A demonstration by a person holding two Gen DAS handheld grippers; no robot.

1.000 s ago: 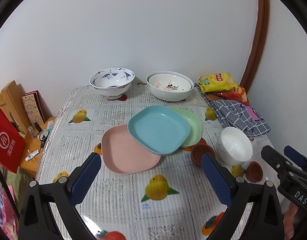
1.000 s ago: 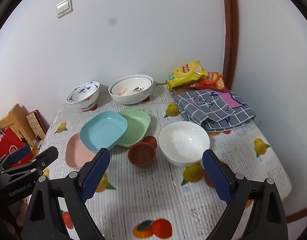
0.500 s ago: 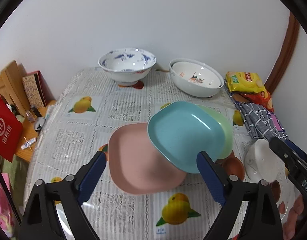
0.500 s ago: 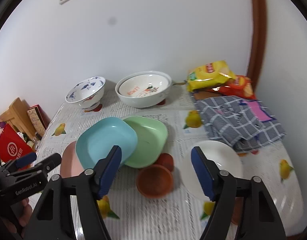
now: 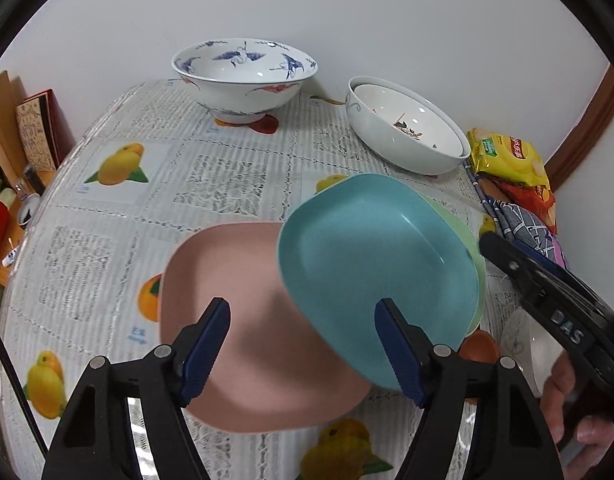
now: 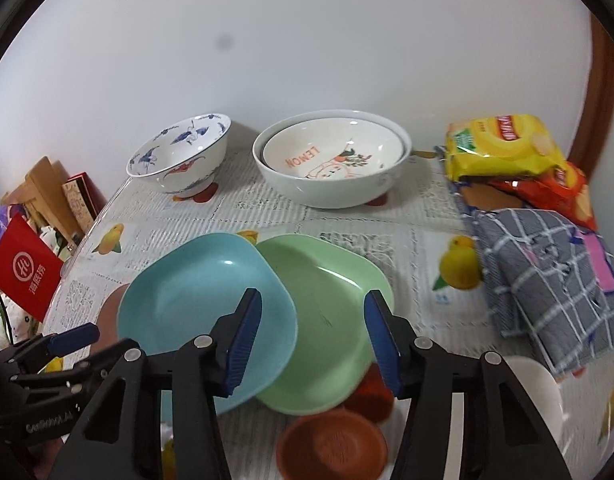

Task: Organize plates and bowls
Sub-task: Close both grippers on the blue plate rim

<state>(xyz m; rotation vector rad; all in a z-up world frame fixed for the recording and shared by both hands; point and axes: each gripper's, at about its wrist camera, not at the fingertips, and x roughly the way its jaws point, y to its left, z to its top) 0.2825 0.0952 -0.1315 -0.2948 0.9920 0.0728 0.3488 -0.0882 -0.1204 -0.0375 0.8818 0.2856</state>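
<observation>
Three overlapping square plates lie mid-table: the pink plate (image 5: 243, 320) lowest, the green plate (image 6: 331, 300) to its right, and the blue plate (image 5: 379, 268) (image 6: 195, 300) resting on both. My left gripper (image 5: 303, 316) hovers over the pink plate and the blue plate's near edge. Its jaws are closing and press on nothing. My right gripper (image 6: 313, 312) hangs above the green plate where the blue one overlaps it, jaws also closing with no contact. A blue-patterned bowl (image 5: 243, 76) and two nested white bowls (image 6: 331, 160) stand at the back.
Two small brown bowls (image 6: 331, 440) and a white bowl (image 6: 539, 392) sit near the front right. Snack bags (image 6: 503, 144) and a checked cloth (image 6: 547, 272) fill the right side. A red bag (image 6: 25, 268) and books stand beyond the table's left edge.
Both grippers have moved forward and down toward the plates, which now look much larger. The jaws of each have narrowed. No dish has shifted.
</observation>
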